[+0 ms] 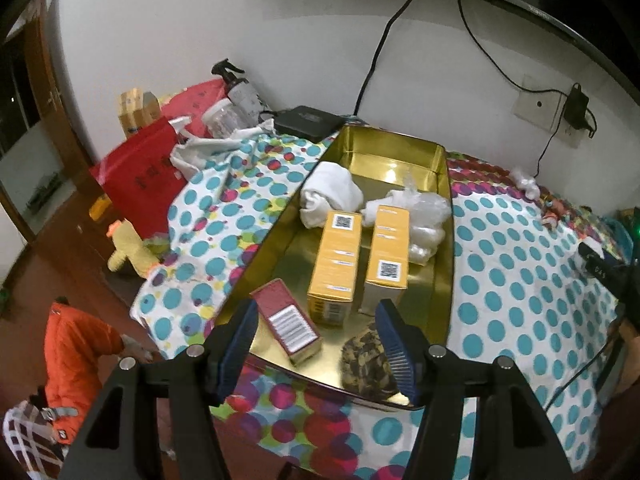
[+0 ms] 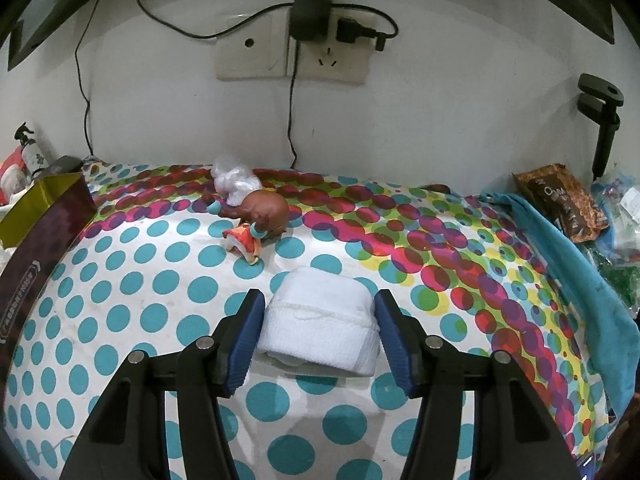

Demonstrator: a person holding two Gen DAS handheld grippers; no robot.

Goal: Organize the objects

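Straddling a rolled white cloth (image 2: 320, 328) on the polka-dot cover (image 2: 120, 300), the right gripper (image 2: 316, 340) is spread wide, its blue pads flanking the roll without clearly touching it. Farther toward the wall lies a brown figurine (image 2: 264, 210). At the tray's near edge, the left gripper (image 1: 316, 352) hangs wide and empty over the gold tray (image 1: 444, 240), which holds two yellow boxes (image 1: 336, 264), a red box (image 1: 288, 320), a white cloth (image 1: 330, 194) and a camouflage bundle (image 1: 366, 364).
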